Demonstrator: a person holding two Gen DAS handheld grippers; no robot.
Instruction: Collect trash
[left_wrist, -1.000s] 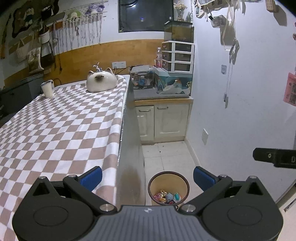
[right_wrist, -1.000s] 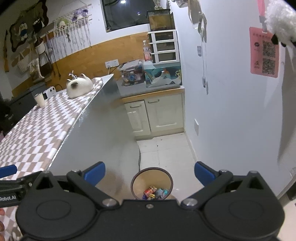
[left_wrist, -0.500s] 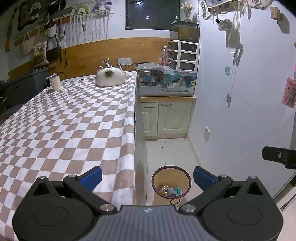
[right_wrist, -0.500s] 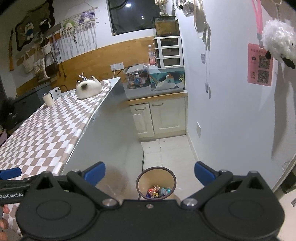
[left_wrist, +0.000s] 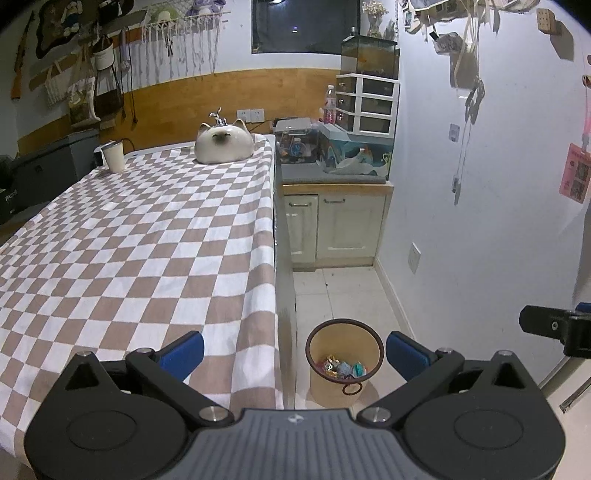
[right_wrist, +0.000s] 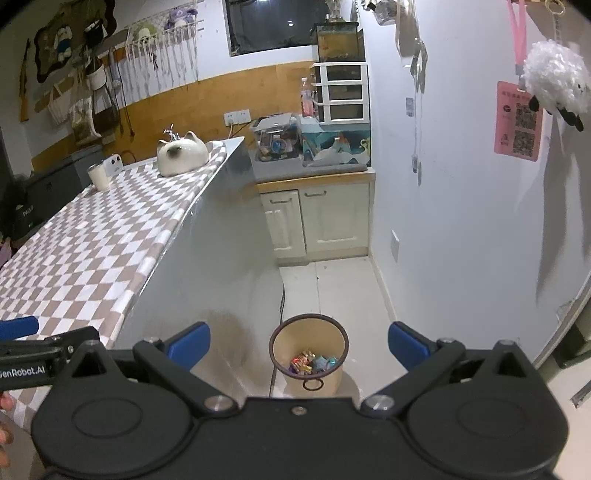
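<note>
A tan trash bin (left_wrist: 344, 360) (right_wrist: 309, 353) with a dark rim stands on the floor tiles beside the table's end. Several colourful wrappers (left_wrist: 341, 368) (right_wrist: 313, 362) lie at its bottom. My left gripper (left_wrist: 293, 349) is open and empty, held high above the table's corner and the bin. My right gripper (right_wrist: 299, 341) is also open and empty, high over the bin. The right gripper's finger (left_wrist: 554, 326) shows at the right edge of the left wrist view. The left gripper's blue tip (right_wrist: 18, 326) shows at the left edge of the right wrist view.
The table (left_wrist: 129, 240) carries a brown-and-white checked cloth, with a cat-shaped ceramic piece (left_wrist: 224, 144) and a white cup (left_wrist: 113, 157) at its far end. Cream cabinets (left_wrist: 334, 227) with a cluttered counter stand behind the bin. A white wall (left_wrist: 480, 221) runs along the right.
Both grippers have risen and drawn back a little, so the bin sits lower and farther in view. Both stay open and empty.
</note>
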